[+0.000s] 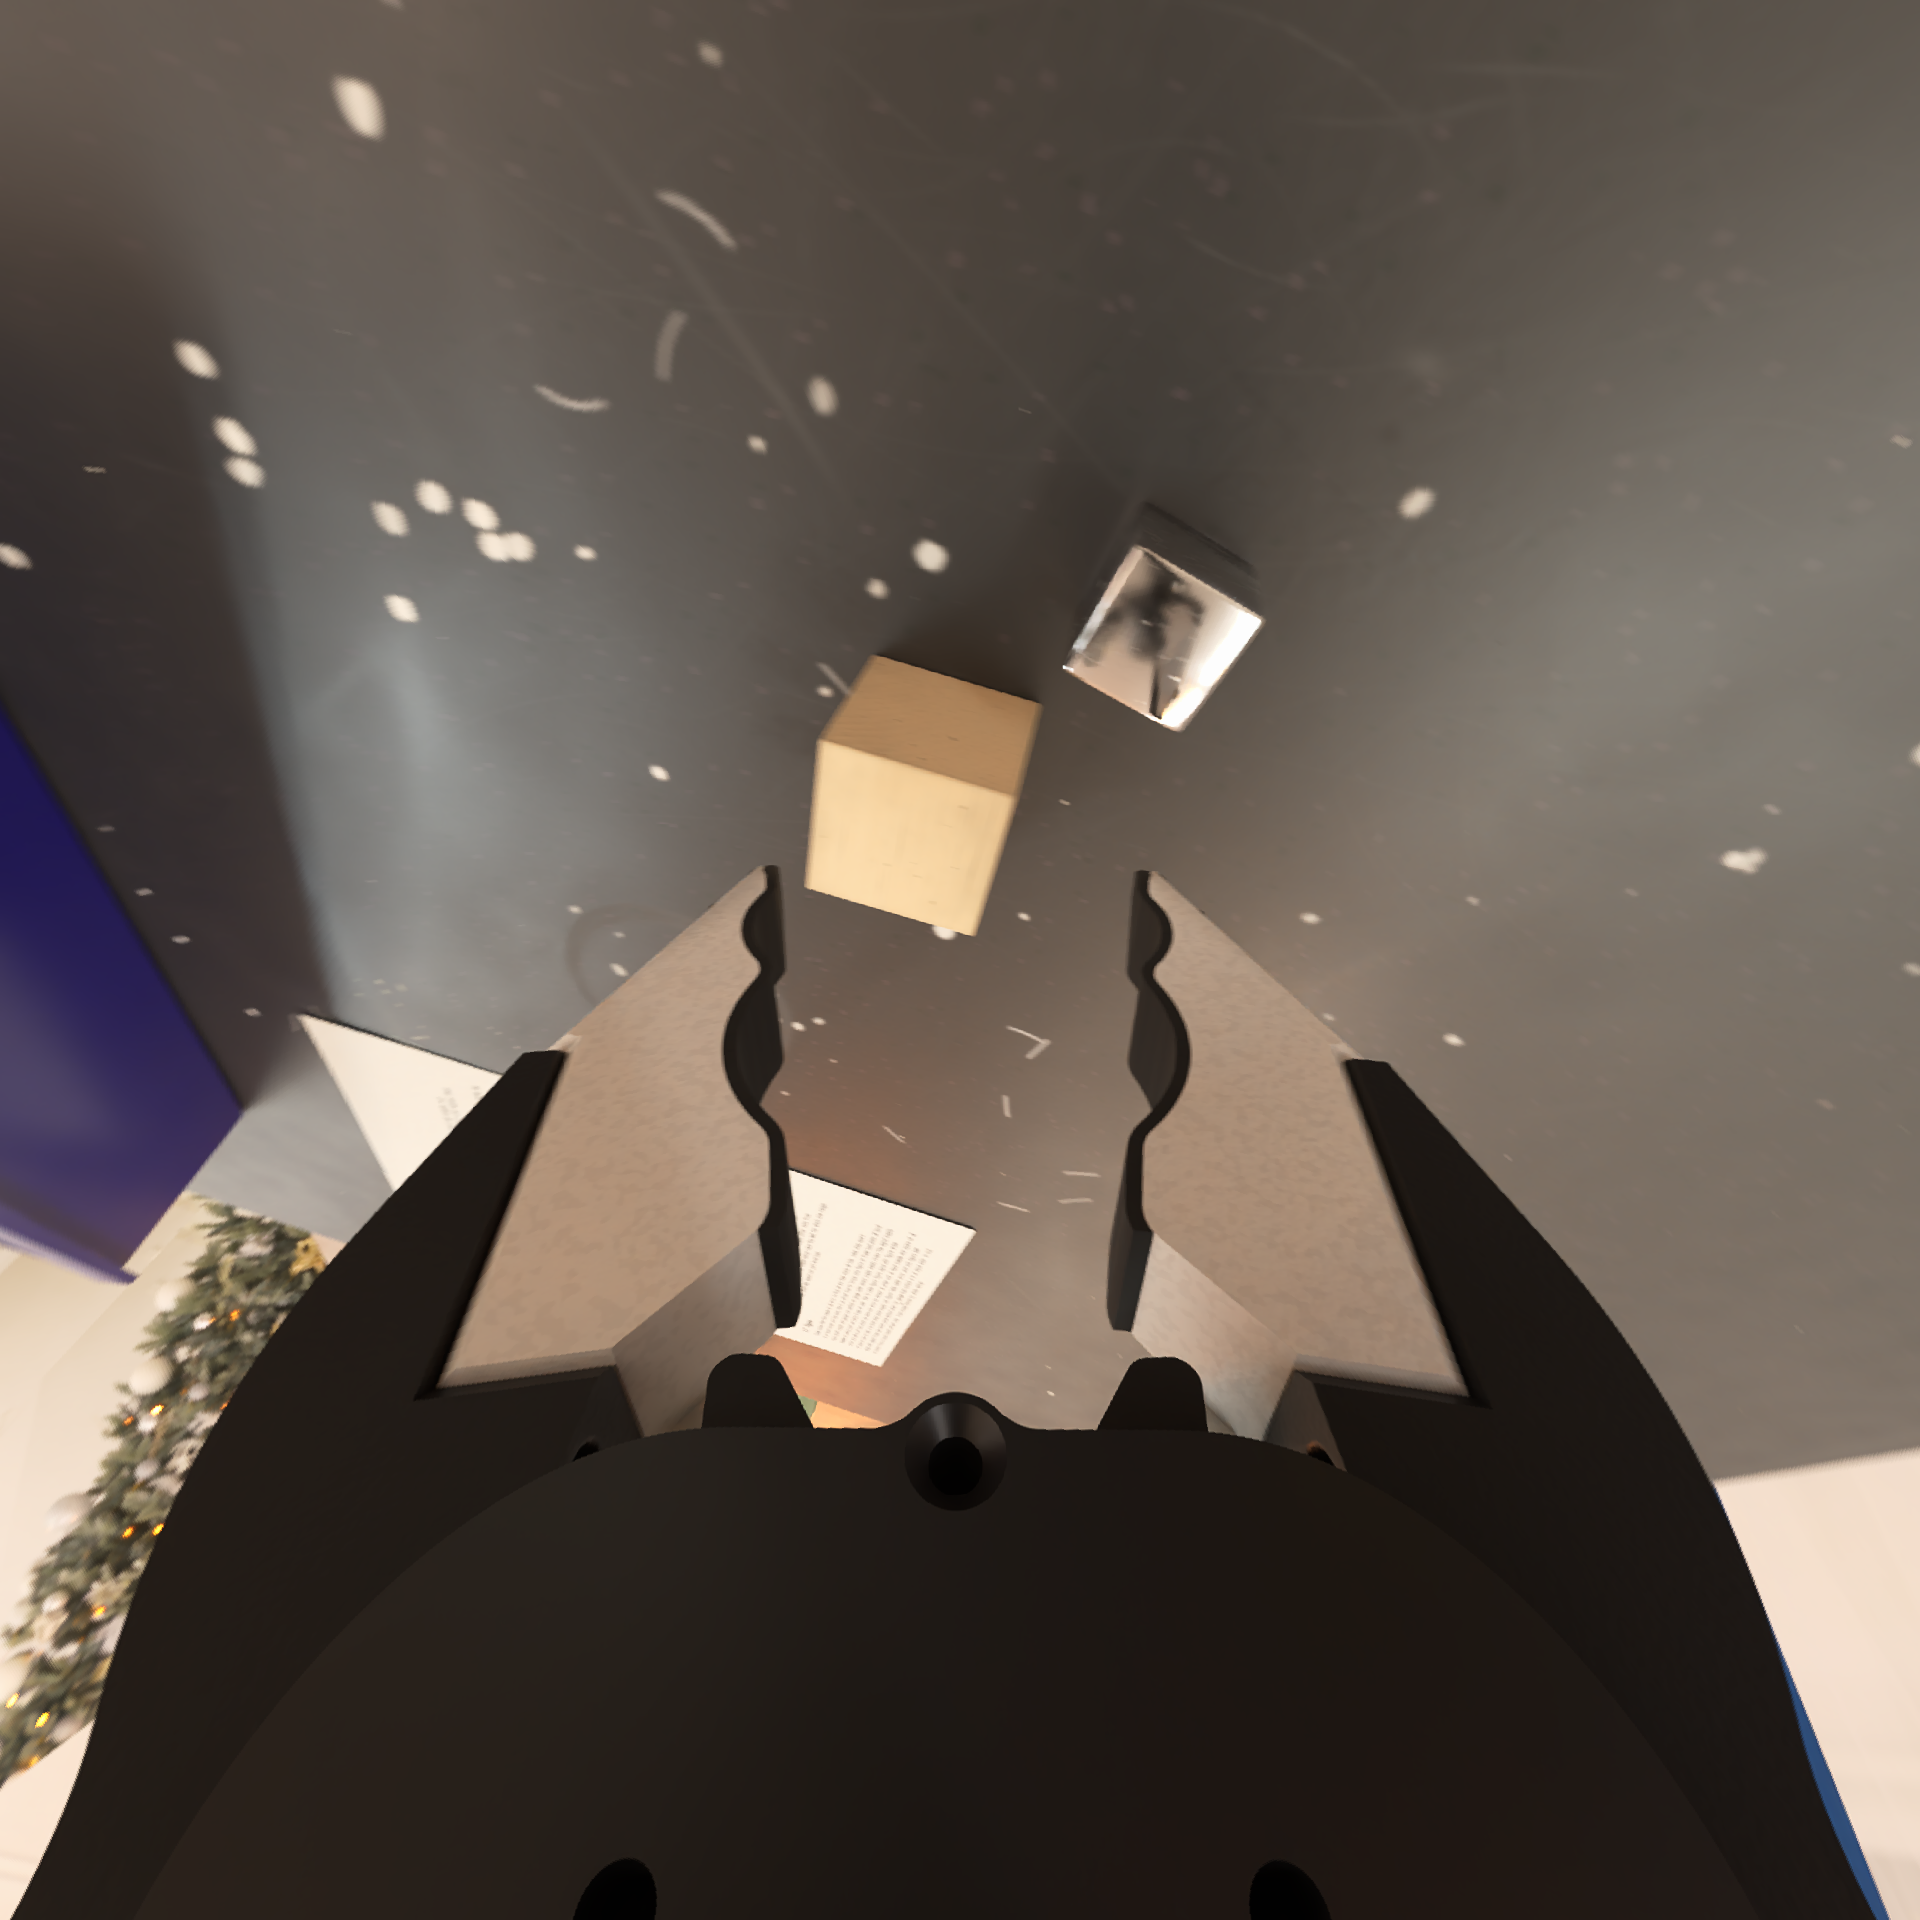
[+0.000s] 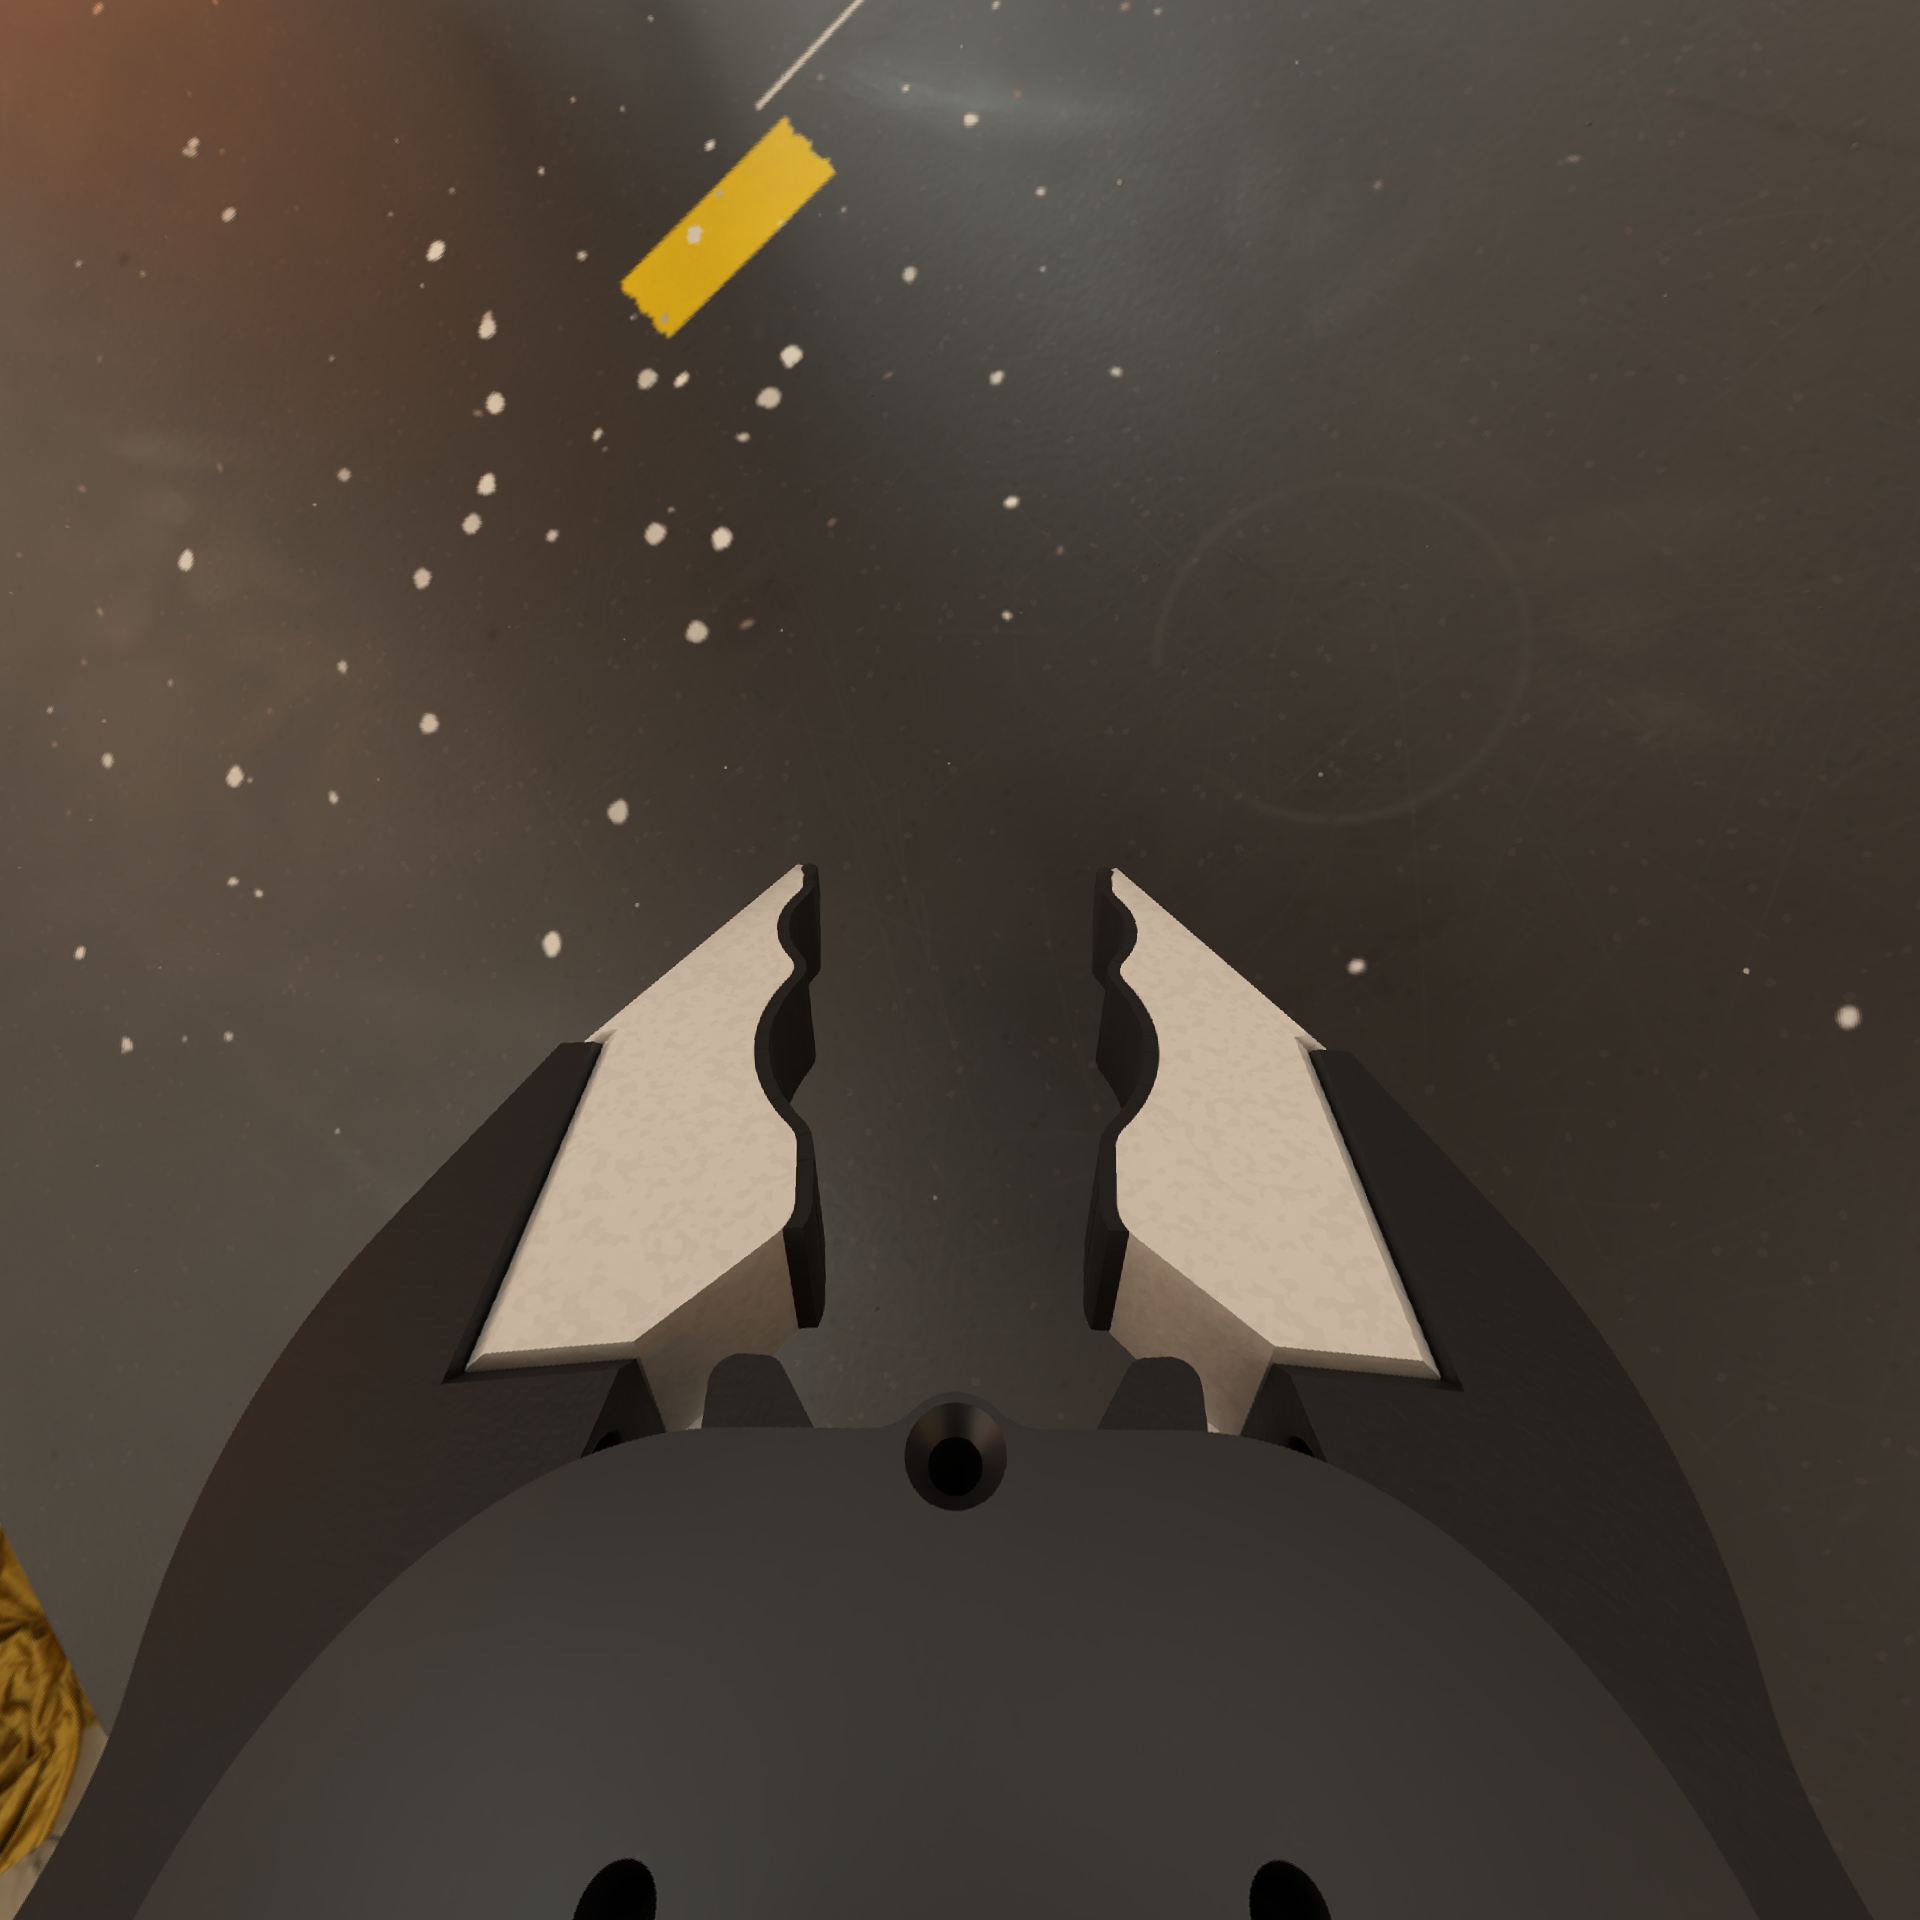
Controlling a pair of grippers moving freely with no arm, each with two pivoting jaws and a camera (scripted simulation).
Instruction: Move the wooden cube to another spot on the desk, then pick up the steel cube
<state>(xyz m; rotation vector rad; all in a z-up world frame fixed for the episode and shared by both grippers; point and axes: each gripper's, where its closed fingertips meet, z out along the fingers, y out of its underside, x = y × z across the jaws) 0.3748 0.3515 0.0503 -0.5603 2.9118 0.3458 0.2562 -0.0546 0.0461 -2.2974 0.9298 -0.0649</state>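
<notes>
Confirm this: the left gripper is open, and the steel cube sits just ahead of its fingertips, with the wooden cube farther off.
Not quite: the cubes are swapped. In the left wrist view the open left gripper has the wooden cube just ahead of its fingertips, with the steel cube farther off.

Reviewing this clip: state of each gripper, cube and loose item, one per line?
Left gripper: open, empty.
Right gripper: open, empty.
Wooden cube: on desk, ungrasped.
Steel cube: on desk, apart from wooden cube.
Paper: flat.
Yellow tape: flat.

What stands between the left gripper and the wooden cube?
Nothing visible. The left gripper is open, and the wooden cube sits just beyond its fingers, only bare desk between. The steel cube lies farther right.
</notes>
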